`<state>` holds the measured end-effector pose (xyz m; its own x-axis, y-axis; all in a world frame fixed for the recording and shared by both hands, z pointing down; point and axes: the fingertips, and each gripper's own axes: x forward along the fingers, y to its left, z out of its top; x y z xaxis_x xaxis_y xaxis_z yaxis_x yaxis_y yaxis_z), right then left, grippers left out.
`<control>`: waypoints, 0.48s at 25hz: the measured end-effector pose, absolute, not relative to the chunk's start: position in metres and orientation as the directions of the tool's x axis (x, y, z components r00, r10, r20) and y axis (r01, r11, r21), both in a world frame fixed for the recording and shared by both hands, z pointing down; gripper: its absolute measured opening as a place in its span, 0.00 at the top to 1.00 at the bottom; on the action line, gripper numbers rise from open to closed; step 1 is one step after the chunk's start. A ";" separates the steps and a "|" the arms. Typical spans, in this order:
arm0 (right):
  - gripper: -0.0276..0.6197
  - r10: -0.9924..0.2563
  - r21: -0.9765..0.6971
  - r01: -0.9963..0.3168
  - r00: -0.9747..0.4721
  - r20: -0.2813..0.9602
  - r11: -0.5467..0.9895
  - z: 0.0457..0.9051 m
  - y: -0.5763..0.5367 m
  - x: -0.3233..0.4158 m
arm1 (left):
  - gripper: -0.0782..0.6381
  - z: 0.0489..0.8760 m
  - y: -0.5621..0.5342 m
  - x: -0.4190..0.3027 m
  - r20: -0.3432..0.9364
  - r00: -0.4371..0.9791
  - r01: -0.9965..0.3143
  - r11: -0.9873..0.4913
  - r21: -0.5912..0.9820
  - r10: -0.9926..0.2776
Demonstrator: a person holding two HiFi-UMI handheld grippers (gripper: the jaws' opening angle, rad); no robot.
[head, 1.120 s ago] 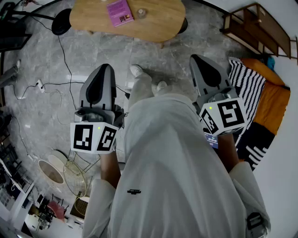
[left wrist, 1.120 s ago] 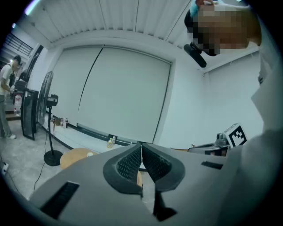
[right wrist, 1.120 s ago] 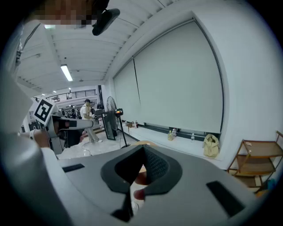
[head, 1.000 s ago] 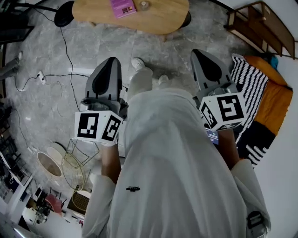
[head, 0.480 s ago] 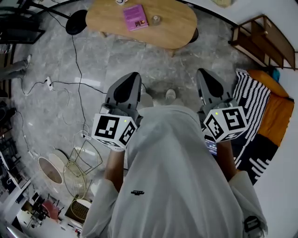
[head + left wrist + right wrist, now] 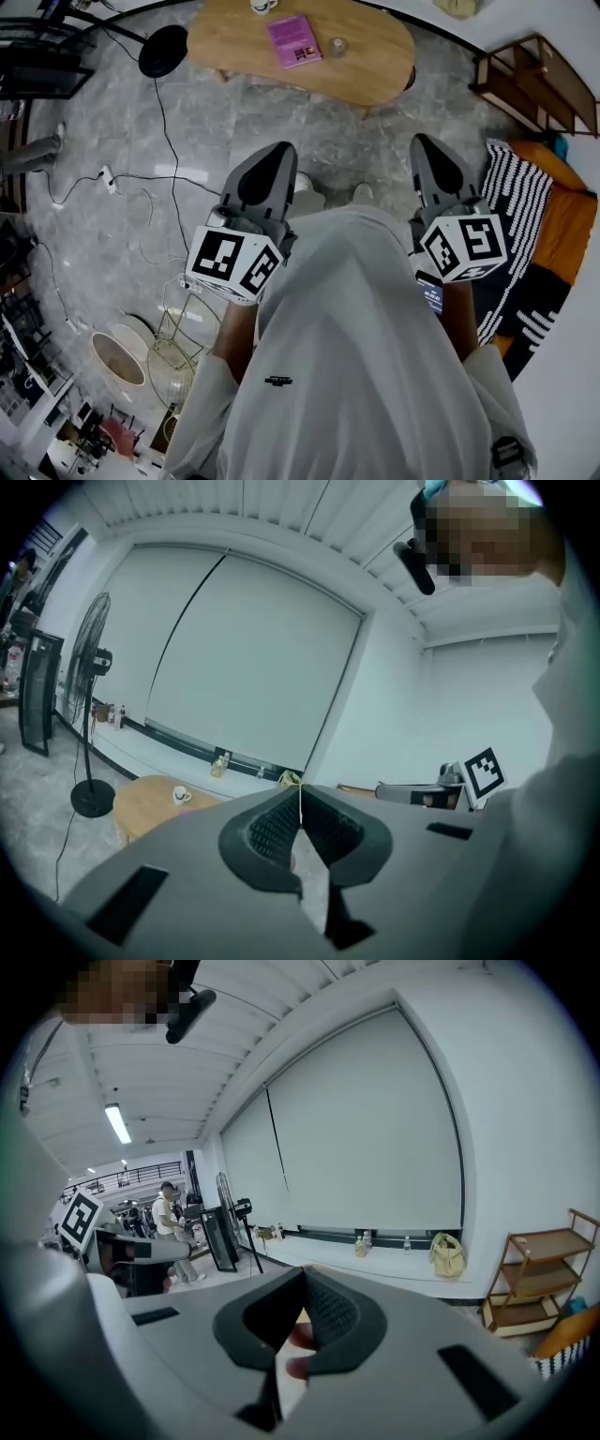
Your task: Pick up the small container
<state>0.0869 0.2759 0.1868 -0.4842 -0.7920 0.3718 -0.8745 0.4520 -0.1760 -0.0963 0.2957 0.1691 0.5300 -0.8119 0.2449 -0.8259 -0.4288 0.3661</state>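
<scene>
The small container (image 6: 337,46) is a little round pale thing standing on the oval wooden table (image 6: 366,70) at the top of the head view, beside a purple book (image 6: 294,41). A white cup (image 6: 262,6) stands at the table's far edge, and the left gripper view shows the same cup (image 6: 181,796). Both grippers are held at waist height over the grey floor, well short of the table. My left gripper (image 6: 275,157) is shut and empty, its ribbed pads meeting at the left gripper (image 6: 301,794) tips. My right gripper (image 6: 427,148) is shut too, with nothing in the right gripper (image 6: 303,1283).
A black fan base (image 6: 162,51) and loose cables (image 6: 141,178) lie on the floor to the left. A wooden shelf (image 6: 534,80) and a striped and orange cushion (image 6: 525,216) are on the right. A wire basket (image 6: 183,337) stands behind on the left. A person (image 6: 167,1218) stands far off.
The table has come lower and fuller into the head view. My left gripper has shifted right and forward. Both grippers stayed shut.
</scene>
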 end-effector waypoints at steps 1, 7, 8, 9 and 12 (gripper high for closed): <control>0.95 -0.799 -0.173 -0.880 -0.475 0.369 0.443 0.187 0.274 0.081 | 0.86 0.168 0.292 -0.102 0.239 0.538 -0.821 -0.438 0.366 -0.808; 0.95 -0.839 -0.121 -0.919 -0.392 0.376 0.375 0.190 0.276 0.060 | 0.86 0.172 0.278 -0.130 0.221 0.606 -0.770 -0.495 0.401 -0.764; 0.95 -0.841 -0.119 -0.923 -0.383 0.383 0.366 0.193 0.278 0.060 | 0.86 0.172 0.278 -0.131 0.220 0.618 -0.762 -0.508 0.401 -0.755; 0.95 -0.841 -0.120 -0.927 -0.372 0.394 0.354 0.196 0.281 0.061 | 0.86 0.173 0.277 -0.131 0.218 0.628 -0.755 -0.517 0.403 -0.747; 0.95 -0.837 -0.126 -0.937 -0.347 0.424 0.325 0.202 0.286 0.062 | 0.86 0.175 0.274 -0.132 0.218 0.643 -0.741 -0.526 0.417 -0.734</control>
<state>0.0619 0.2862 0.2024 -0.3474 -0.8366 0.4236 -0.9372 0.3254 -0.1259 -0.1318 0.2738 0.1748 0.6431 -0.7340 0.2182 -0.7415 -0.5256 0.4172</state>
